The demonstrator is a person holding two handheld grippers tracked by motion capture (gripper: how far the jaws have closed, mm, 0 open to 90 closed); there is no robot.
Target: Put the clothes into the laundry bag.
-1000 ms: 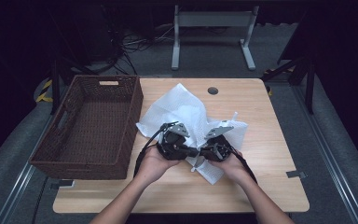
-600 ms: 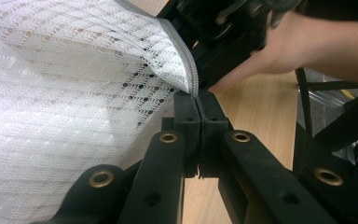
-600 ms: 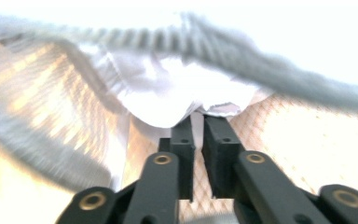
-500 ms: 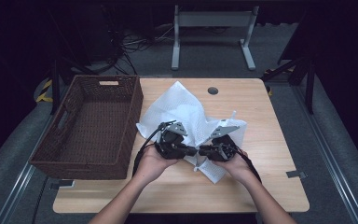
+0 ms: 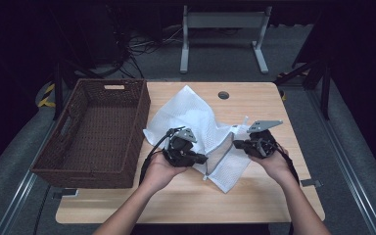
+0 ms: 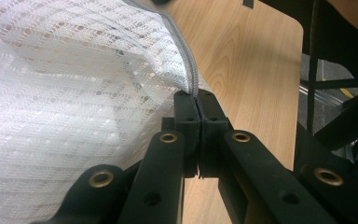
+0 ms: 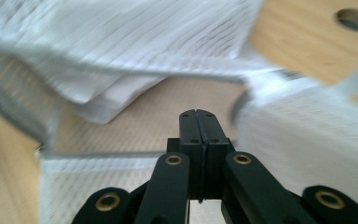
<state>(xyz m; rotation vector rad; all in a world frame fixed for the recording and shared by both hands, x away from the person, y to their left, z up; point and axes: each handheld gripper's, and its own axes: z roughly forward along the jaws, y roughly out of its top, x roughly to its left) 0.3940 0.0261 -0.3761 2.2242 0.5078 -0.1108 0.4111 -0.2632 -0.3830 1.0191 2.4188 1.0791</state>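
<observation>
From the high view, the white mesh laundry bag (image 5: 196,125) lay in the middle of the tabletop (image 5: 274,196), reaching toward the far edge, beside the wicker basket (image 5: 93,132) at the left edge. My left tongs (image 5: 203,159) pinched the bag's near hem; my right tongs (image 5: 235,144) sat at its right side, above the tabletop.

In the left gripper view, my left tongs (image 6: 196,105) were clamped tight on the grey zipper seam (image 6: 186,56). The mesh looked light, limp and prone to bunching, so I judged that stitched seam the firmest hold.

In the right gripper view, my right tongs (image 7: 199,116) had just been closing and stood pressed together in front of the bag's mouth; whether a thread of mesh was caught, I could not tell.
</observation>
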